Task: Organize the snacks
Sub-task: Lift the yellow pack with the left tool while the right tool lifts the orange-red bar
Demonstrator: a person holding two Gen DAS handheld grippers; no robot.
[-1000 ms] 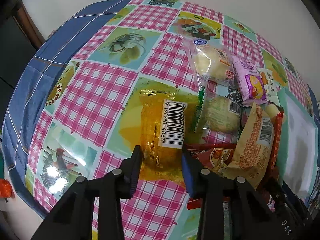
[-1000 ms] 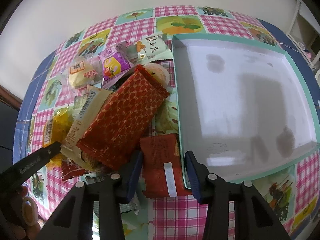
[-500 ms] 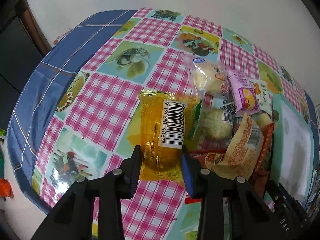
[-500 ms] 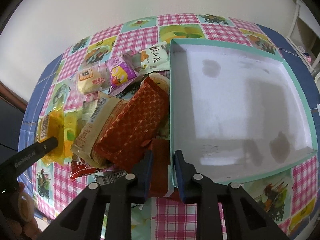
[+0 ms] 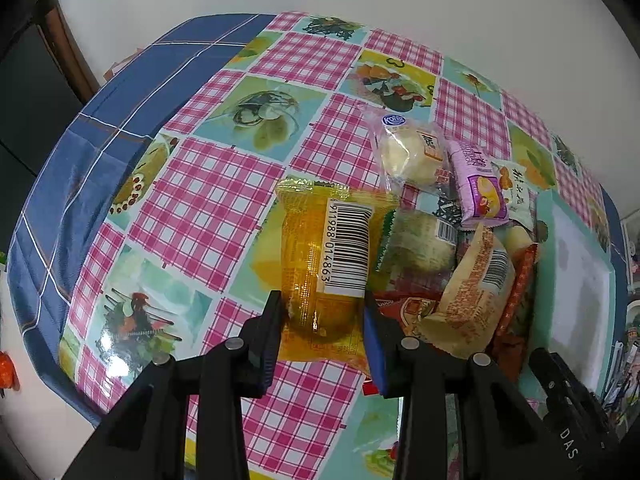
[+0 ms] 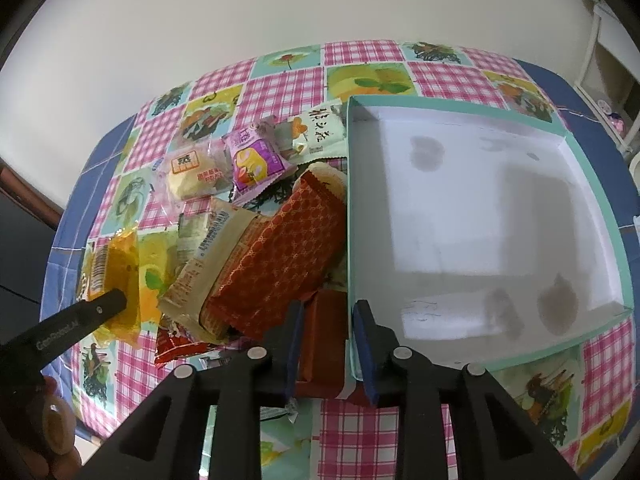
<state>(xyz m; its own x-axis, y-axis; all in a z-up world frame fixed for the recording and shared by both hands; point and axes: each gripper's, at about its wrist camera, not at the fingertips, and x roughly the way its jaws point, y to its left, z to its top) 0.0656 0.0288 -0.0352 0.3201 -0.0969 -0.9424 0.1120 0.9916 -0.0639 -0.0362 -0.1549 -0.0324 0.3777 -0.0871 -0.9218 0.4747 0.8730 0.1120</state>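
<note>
Gripping on both sides: left gripper has its jaws closed on the near end of the yellow packet, clamped across the bulge of whatever is inside; right gripper has its jaws pinched on the dark red packet, right beside the box's near-left corner

Where things are:
- yellow packet sits at the left edge of the snack pile, barcode side up; can't tell if it's clear of the surface
- dark red packet is partly under the big orange-patterned packet and touching the wall of the teal box
- box interior is bare white card, nothing in it yet

Handling, my read:
- both are light film pouches: soft, crinkly, slick. Film alone would slide out of the jaws, so hold across the solid contents rather than the flat sealed edge
- yellow one looks like a soft cake or jelly, so go easy on squeeze; too much and it deforms
- dark red one looks flat and stiffer, likely a bar or wafer, could snap if levered against the box wall
- pulling it out may drag the orange packet along; lift up and away first, then over the rim
</note>
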